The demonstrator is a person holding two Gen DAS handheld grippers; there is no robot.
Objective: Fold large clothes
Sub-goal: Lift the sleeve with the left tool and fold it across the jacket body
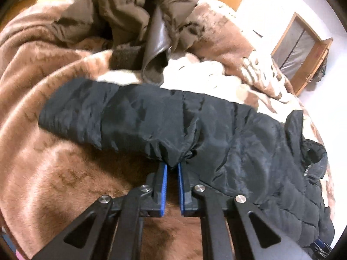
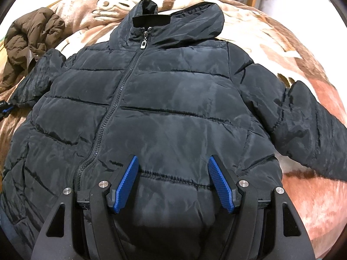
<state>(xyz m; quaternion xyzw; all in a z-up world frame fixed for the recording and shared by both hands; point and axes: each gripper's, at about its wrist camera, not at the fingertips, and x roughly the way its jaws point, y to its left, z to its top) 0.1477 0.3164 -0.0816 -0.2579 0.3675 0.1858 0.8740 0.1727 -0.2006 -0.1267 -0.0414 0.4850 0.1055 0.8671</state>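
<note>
Two garments lay on the bed's brown-and-cream blanket [image 2: 288, 43]: a black puffer jacket [image 2: 164, 99] spread front-up and zipped, and a brown coat [image 2: 30, 41] crumpled at ten o'clock in the right wrist view, just off the jacket's sleeve.

From the left wrist view, the left tongs [image 1: 172, 165] were clamped on a pinch of the jacket's [image 1: 249, 151] fabric near the sleeve [image 1: 104, 119], whose cuff end stretched toward nine o'clock. Bare blanket [image 1: 43, 173] lay open at seven to nine o'clock. The brown coat [image 1: 138, 15] crowded twelve o'clock, apart from the sleeve. At two o'clock the bed ended near a wood-framed panel [image 1: 301, 49] against the pale wall.

From the right wrist view, the right tongs [image 2: 172, 159] stood wide apart above the jacket's lower front, holding nothing. The zipper pull [image 2: 144, 43] sat at twelve o'clock under the collar, and the other sleeve [image 2: 312, 130] reached toward three o'clock with blanket open beyond it. Only this view showed the whole jacket front; the left tongs [image 2: 5, 109] appeared merely as a sliver at nine o'clock, by the sleeve.
</note>
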